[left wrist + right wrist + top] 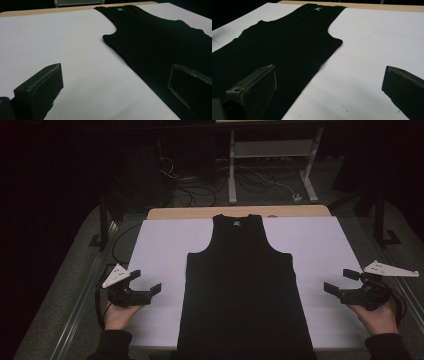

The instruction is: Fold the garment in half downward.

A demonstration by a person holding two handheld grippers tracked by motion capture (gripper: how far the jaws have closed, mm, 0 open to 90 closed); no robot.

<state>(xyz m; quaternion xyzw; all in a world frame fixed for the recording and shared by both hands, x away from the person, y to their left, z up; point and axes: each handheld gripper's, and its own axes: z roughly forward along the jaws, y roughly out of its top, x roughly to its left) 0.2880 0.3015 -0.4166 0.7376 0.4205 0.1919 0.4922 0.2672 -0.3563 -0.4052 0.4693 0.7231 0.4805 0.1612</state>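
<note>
On the white table the black top lies flat in the middle, hem at the near edge, and I hold my left gripper and right gripper wide open beside it, so I should pinch both side edges evenly.

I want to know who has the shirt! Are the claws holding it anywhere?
No. The left claw and right claw are open, beside the flat black sleeveless cotton shirt.

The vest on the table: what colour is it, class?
Black, with a small white label at the neck. The vest shows best in the high view.
</note>
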